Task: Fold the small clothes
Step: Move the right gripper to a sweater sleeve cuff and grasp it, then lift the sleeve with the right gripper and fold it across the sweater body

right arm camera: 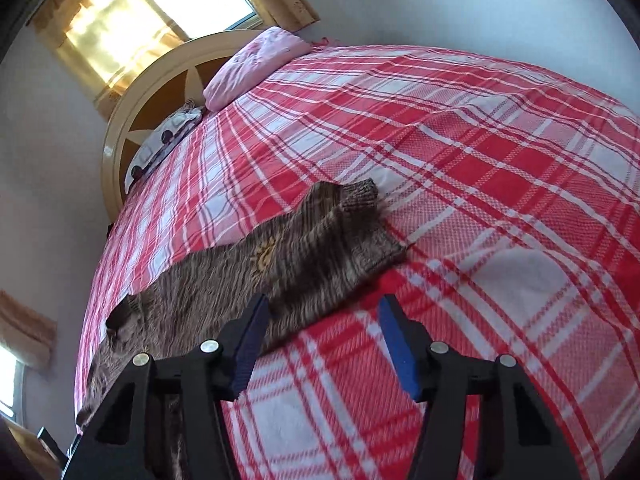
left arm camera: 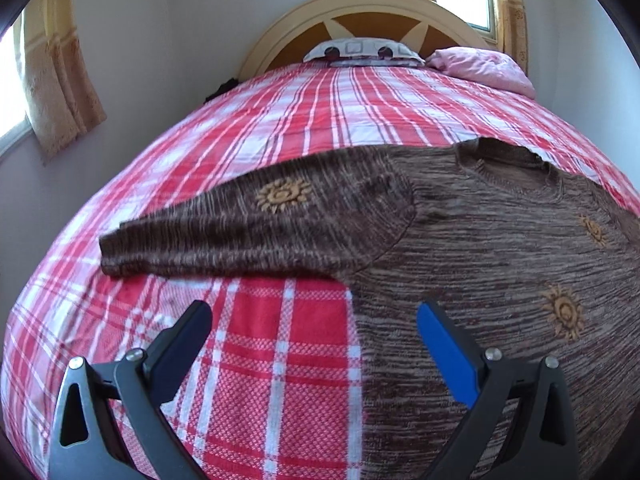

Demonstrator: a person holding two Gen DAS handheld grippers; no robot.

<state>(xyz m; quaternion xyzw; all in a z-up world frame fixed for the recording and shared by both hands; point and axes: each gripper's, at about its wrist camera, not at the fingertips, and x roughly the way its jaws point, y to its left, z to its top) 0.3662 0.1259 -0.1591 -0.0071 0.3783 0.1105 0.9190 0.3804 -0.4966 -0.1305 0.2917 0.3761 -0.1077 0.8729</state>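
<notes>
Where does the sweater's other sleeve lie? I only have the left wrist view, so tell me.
Observer: The other sleeve lies stretched outward on the plaid bedspread, not folded in.
Operator: Report the right tongs.
Observer: The right tongs are open and empty, at that sleeve's near edge, with its cuff farther ahead.

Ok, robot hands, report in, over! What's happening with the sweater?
Left gripper open, empty. Right gripper open, empty. Brown sweater flat on plaid bedspread, sleeves out, unfolded. Nothing in the way.
</notes>
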